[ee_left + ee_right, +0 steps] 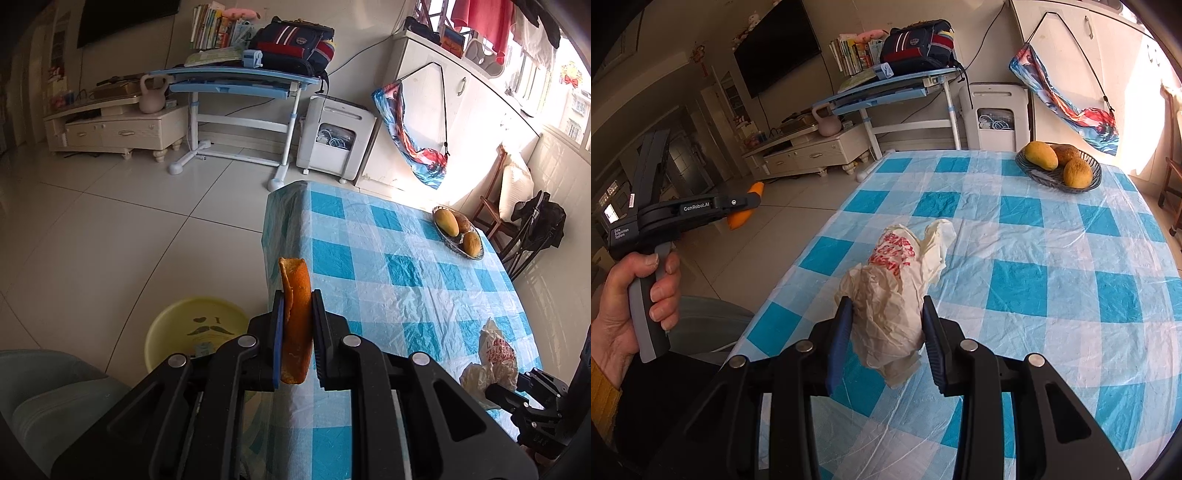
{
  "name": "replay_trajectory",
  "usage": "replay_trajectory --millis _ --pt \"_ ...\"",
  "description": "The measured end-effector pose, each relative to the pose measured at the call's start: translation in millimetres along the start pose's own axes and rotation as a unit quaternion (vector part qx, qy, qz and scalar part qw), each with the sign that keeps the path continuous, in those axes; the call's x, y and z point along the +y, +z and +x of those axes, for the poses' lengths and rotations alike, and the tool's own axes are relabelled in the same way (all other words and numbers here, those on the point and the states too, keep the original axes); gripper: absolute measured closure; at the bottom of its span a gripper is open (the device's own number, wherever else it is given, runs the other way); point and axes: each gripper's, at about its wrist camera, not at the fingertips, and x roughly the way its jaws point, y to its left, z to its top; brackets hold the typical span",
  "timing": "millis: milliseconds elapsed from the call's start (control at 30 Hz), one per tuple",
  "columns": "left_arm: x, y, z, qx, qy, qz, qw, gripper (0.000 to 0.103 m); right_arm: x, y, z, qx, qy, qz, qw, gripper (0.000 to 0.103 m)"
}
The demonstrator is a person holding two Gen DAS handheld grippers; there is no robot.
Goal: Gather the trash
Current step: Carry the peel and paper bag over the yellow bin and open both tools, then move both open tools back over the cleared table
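Left tool (295, 332) pinches orange peel (294, 314); right tool (886, 332) clamps crumpled bag (890, 295) — carry both level to yellow bin (177, 325) below-left.

hand-held gripper (886, 332): black, blue pads, silver screws | sleeve (604, 398): mustard, possibly knit

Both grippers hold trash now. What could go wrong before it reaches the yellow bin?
1. The left gripper pinches the orange peel with much of it sticking out past the fingers; a jolt might let it slip to the floor.
2. The right gripper squeezes the crumpled bag, which is soft and hangs out both ends, so it may sag out.
3. The bin sits low beside the table; a careless release could miss it.
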Motion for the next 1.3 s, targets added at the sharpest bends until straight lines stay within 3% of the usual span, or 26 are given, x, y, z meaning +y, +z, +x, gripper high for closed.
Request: replay_trajectory --millis 300,567,900,1000,1033,1100,1133,1300 --pt "55.4 6.7 8.5 0.014 -0.004 -0.068 0.9976 0.089 20.7 10.1 5.5 -0.006 0.02 -0.013 1.0 0.066" --pt "113.4 0.9 19.5 0.024 -0.022 -0.175 0.984 0.089 64.8 23.4 35.0 0.002 0.056 -0.05 0.997 0.065" --pt "139.2 -5.7 61.8 0.073 -0.019 -0.194 0.9781 0.089 116.9 45.2 88.1 0.023 0.075 -0.129 0.989 0.065" --pt "154.1 -12.9 76.7 0.094 -0.02 -0.23 0.9684 0.088 132.9 51.4 112.4 0.031 0.076 -0.153 0.985 0.065" --pt "158.6 -14.6 80.4 0.099 -0.02 -0.244 0.9646 0.086 138.0 53.8 122.1 0.035 0.077 -0.16 0.983 0.065" --pt "163.4 -16.5 82.7 0.1 -0.008 -0.259 0.9607 0.07 149.6 59.5 143.3 0.042 0.077 -0.173 0.981 0.065" --pt "164.2 -17.2 82.0 0.097 0.0 -0.26 0.9607 0.066 154.7 62.2 153.5 0.046 0.076 -0.18 0.98 0.064" --pt "148.6 -7.2 71.5 0.076 0.062 -0.202 0.9744 0.045 169.5 70.0 192.6 0.074 0.066 -0.187 0.977 0.057"
